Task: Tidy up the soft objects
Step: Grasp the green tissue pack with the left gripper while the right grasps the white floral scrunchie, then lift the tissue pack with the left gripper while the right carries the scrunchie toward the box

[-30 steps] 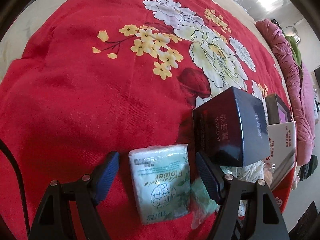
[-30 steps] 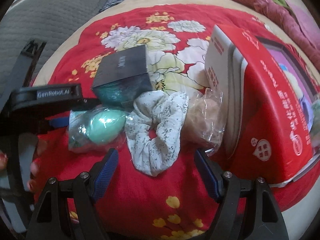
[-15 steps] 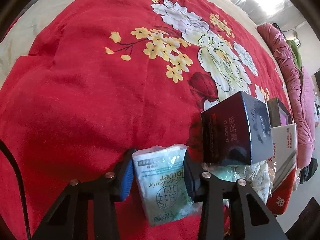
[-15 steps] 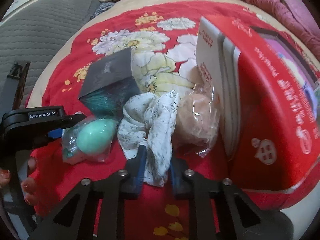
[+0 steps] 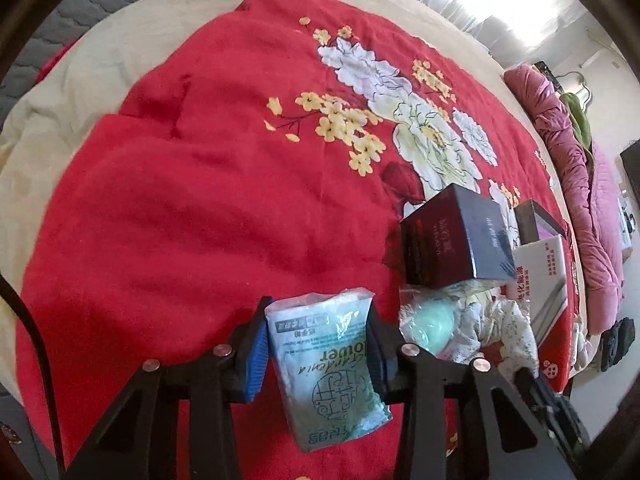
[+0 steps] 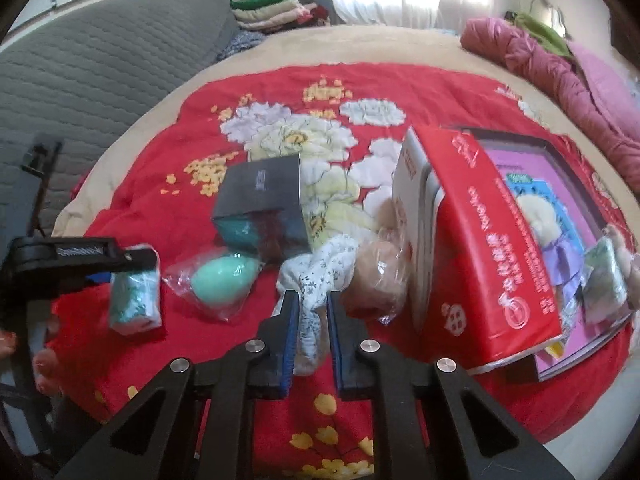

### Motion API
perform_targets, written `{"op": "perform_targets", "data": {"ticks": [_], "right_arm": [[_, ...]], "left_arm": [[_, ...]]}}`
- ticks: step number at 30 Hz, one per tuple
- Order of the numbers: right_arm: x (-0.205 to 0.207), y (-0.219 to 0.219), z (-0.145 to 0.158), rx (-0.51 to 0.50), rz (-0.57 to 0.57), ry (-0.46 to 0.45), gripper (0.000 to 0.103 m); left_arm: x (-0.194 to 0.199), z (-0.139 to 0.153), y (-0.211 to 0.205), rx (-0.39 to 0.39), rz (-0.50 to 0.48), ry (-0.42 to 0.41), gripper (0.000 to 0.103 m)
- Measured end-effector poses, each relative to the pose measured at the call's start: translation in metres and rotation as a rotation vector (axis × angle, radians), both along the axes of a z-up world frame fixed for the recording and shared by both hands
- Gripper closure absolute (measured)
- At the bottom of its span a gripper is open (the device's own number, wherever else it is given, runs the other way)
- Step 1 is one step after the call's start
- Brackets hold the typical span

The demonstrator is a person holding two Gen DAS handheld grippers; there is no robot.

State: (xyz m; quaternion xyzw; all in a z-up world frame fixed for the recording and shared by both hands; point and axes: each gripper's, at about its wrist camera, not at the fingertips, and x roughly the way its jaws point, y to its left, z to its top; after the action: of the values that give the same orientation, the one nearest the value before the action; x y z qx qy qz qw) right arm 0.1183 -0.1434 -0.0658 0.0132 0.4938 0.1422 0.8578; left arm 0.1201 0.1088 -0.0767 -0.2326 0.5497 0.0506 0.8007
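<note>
Between the left hand-held gripper (image 5: 318, 344) pads: tissue pack (image 5: 328, 364) clamped, raised off the red blanket (image 5: 180, 220) | right hand-held gripper (image 6: 313, 330): clenched on white floral scrunchie (image 6: 316, 276) | just left of it: bagged mint sponge (image 6: 222, 278) | right: bagged tan sponge (image 6: 376, 280), red box (image 6: 492, 248) | beyond: dark box (image 6: 266, 204)

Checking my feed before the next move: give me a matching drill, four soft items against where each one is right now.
Items:
1. tissue pack
2. floral scrunchie
3. mint-green sponge egg
4. beige puff in plastic

Places:
A. against the red box
B. in the left claw
C. bagged, lying free on the blanket
D. in the right claw

Pairs: 1-B, 2-D, 3-C, 4-A
</note>
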Motion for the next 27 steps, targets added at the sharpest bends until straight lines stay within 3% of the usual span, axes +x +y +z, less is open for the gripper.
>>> {"op": "perform_targets", "data": {"ticks": [5,7,9,10,14,15,17,18,19,22,27], "right_arm": [[0.001,-0.002,-0.007,0.043,0.006,0.017,0.079],[0.005,0.001,-0.01,0.038,0.0,0.024,0.066],[0.009,0.003,-0.013,0.043,-0.009,0.032,0.062],[0.012,0.005,-0.017,0.039,-0.015,0.043,0.055],[0.024,0.004,-0.033,0.044,-0.058,0.068,0.052],[0.027,0.002,-0.036,0.06,-0.071,0.074,0.053],[0.031,-0.004,-0.038,0.087,-0.097,0.067,0.071],[0.031,-0.005,-0.038,0.078,-0.101,0.061,0.089],[0.031,-0.007,-0.037,0.08,-0.099,0.055,0.092],[0.028,-0.015,-0.026,0.146,-0.093,0.026,0.094],[0.014,-0.018,0.009,0.132,-0.072,-0.079,0.094]], "left_arm": [[-0.005,0.002,-0.001,-0.016,-0.003,-0.002,0.061],[-0.006,0.001,-0.003,-0.019,-0.008,0.0,0.061],[-0.006,0.002,-0.005,-0.02,-0.016,-0.003,0.061],[-0.006,0.002,-0.006,-0.021,-0.021,-0.005,0.061],[-0.006,0.003,-0.01,-0.028,-0.035,-0.011,0.061],[-0.005,0.003,-0.011,-0.028,-0.04,-0.011,0.061],[-0.005,0.002,-0.012,-0.031,-0.043,-0.01,0.061],[-0.005,0.003,-0.013,-0.032,-0.046,-0.012,0.061],[-0.006,0.004,-0.013,-0.028,-0.048,-0.014,0.061],[-0.007,0.009,-0.014,-0.02,-0.05,-0.029,0.061],[-0.013,0.031,-0.022,-0.007,-0.07,-0.07,0.061]]}}
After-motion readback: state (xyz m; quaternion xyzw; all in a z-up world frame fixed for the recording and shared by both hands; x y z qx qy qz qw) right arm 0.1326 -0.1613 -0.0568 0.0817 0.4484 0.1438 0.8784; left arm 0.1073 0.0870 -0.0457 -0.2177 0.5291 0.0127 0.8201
